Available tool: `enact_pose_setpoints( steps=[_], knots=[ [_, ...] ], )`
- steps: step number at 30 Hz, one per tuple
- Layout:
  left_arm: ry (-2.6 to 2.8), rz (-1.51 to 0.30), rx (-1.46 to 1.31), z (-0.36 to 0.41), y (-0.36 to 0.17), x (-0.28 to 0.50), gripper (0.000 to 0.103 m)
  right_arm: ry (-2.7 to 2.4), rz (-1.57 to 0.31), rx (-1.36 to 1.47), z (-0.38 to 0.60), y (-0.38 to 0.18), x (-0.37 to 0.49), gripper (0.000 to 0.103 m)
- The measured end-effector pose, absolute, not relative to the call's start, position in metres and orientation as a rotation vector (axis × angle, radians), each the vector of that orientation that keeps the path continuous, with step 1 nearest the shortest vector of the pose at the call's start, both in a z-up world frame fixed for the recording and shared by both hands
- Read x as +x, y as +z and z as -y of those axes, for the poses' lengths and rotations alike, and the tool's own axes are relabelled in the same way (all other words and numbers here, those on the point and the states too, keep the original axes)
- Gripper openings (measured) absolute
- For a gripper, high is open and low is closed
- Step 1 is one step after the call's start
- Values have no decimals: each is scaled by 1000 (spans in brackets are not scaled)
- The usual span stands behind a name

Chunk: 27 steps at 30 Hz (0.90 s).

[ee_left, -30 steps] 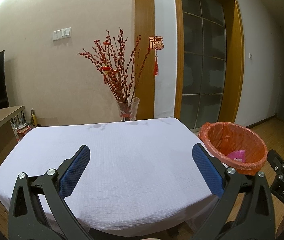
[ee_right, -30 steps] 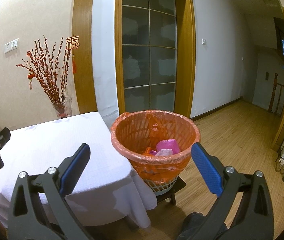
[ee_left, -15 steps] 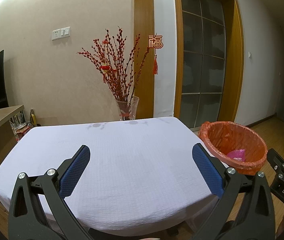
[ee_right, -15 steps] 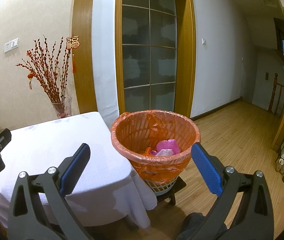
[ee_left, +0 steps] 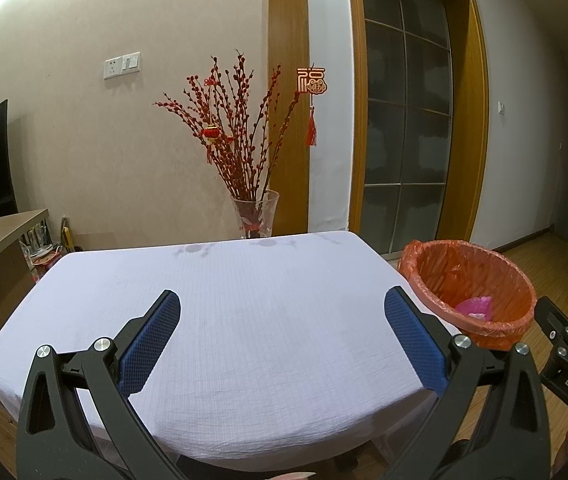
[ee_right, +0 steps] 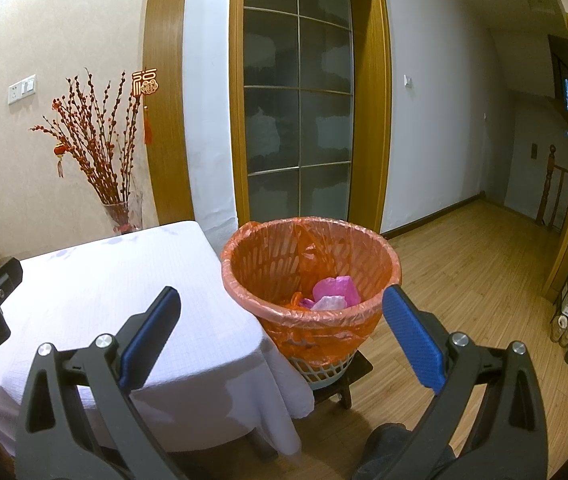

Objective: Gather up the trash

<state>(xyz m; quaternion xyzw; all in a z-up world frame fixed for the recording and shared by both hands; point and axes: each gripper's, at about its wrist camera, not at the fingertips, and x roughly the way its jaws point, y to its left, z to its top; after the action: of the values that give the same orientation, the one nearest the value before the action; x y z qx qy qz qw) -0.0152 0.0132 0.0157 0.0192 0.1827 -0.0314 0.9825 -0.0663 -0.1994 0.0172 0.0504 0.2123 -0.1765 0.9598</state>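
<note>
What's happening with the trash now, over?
Both tools open, empty: left tool over the table, right tool facing the bin. Pink trash in the bin. Nothing in the way.

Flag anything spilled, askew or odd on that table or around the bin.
Only faint grey stains mark the white tablecloth near the vase. The orange-lined bin stands upright, pink trash inside. Nothing spilled.
</note>
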Motion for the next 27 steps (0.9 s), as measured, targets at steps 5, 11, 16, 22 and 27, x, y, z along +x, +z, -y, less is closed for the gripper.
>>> enact_pose_setpoints(
  steps=[5,11,16,22,27],
  knots=[
    [-63,-369,39,-13,16,-15,101,-357,-431,103,200,17,-66,99],
    [-64,-375,41,-13,15,-15,101,-357,-433,103,200,15,-67,99],
    [-63,-380,43,-13,13,-14,101,-357,-433,103,200,16,-66,99],
    [-66,-388,42,-13,12,-12,101,-356,-434,105,201,15,-66,99],
    [-66,-388,43,-14,12,-12,101,-355,-435,106,201,14,-67,99]
  ],
)
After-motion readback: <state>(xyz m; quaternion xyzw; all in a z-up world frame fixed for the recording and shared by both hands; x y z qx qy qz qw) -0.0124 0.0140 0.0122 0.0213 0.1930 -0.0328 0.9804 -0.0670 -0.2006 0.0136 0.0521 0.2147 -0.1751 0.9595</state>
